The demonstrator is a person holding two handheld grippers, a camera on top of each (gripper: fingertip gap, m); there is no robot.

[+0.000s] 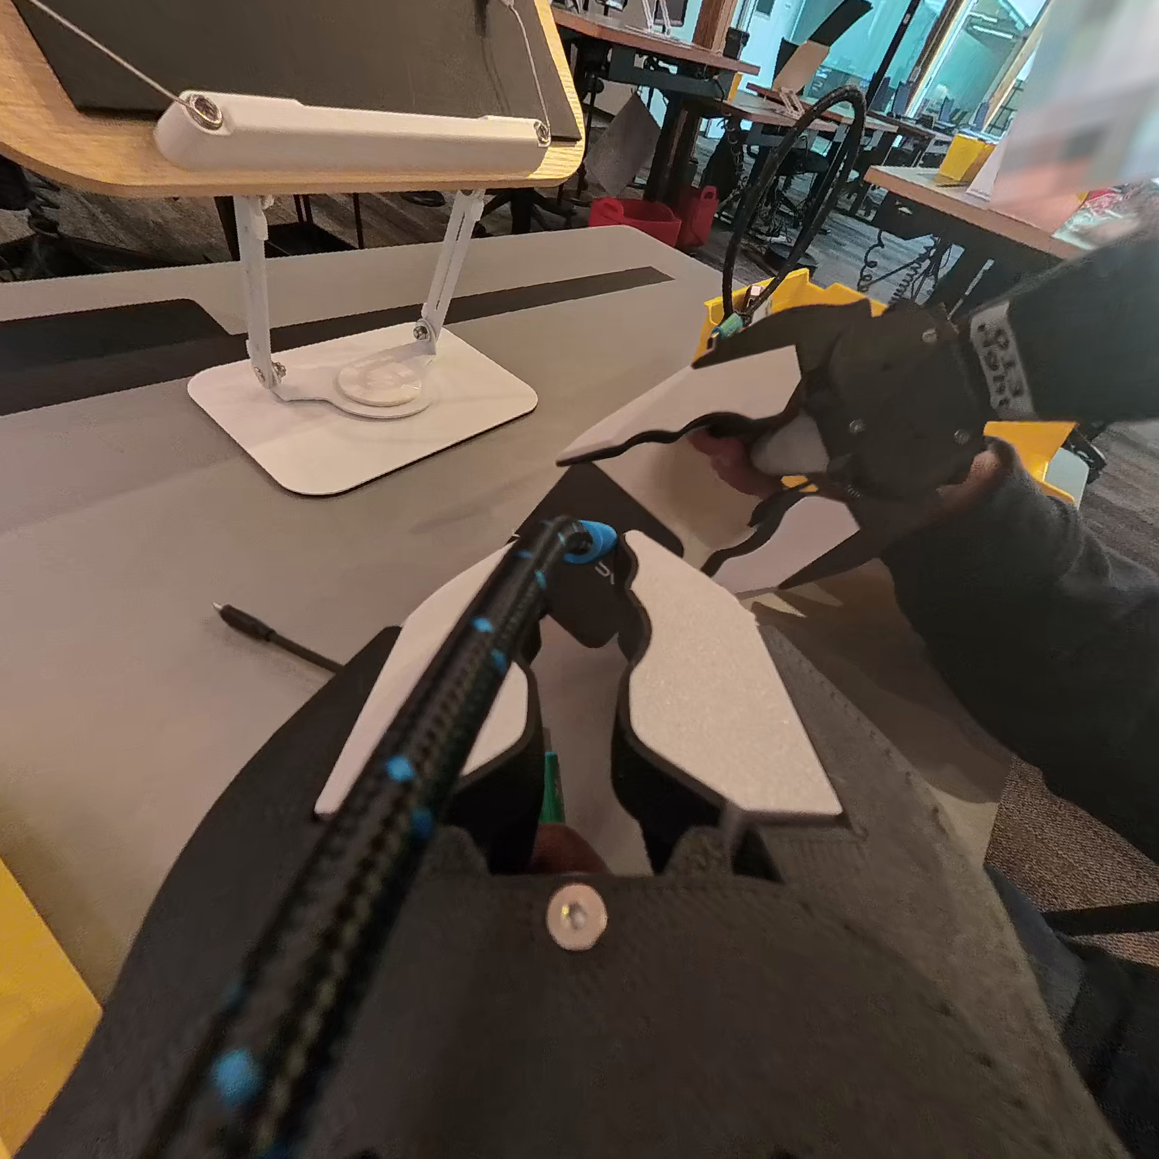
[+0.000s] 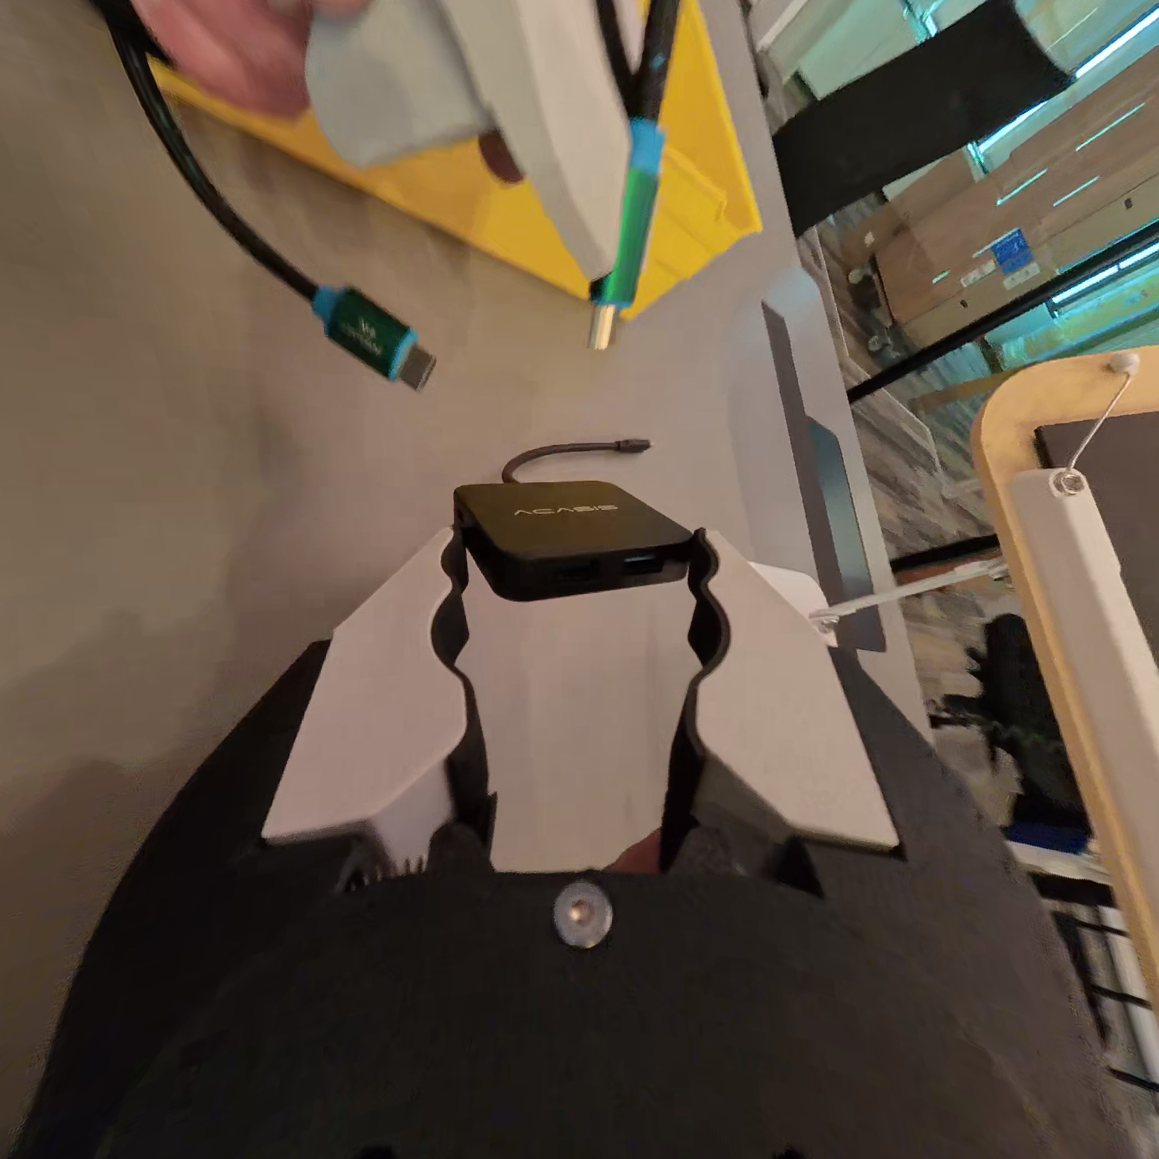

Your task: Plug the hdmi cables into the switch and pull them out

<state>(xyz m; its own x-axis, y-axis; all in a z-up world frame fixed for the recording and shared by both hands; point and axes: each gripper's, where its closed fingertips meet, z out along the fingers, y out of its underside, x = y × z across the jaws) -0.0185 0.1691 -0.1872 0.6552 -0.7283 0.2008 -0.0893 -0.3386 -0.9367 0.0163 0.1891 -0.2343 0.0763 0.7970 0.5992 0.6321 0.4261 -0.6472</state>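
Note:
My right gripper point(image 2: 577, 545) is shut on a flat black switch point(image 2: 564, 511), one fingertip on each side, with two empty ports facing the camera. In the left wrist view the right gripper point(image 1: 633, 514) comes in from the right with the switch point(image 1: 602, 495) between its tips. My left gripper point(image 1: 586, 555) is shut on a green HDMI plug point(image 2: 630, 226) with a blue collar point(image 1: 589, 542). The plug's metal tip is bare and apart from the switch. Its braided cable point(image 1: 439, 709) lies over my left finger. A second green HDMI plug point(image 2: 370, 338) is free, left of the switch.
The switch's short lead ends in a small plug point(image 1: 244, 622) lying on the grey table point(image 1: 125, 564). A white stand point(image 1: 364, 407) carrying a wooden board point(image 1: 313, 179) is at the back. A yellow bin point(image 2: 502, 207) sits behind my left gripper, another point(image 1: 37, 1003) at lower left. There is about 7 cm between the tips of the two grippers.

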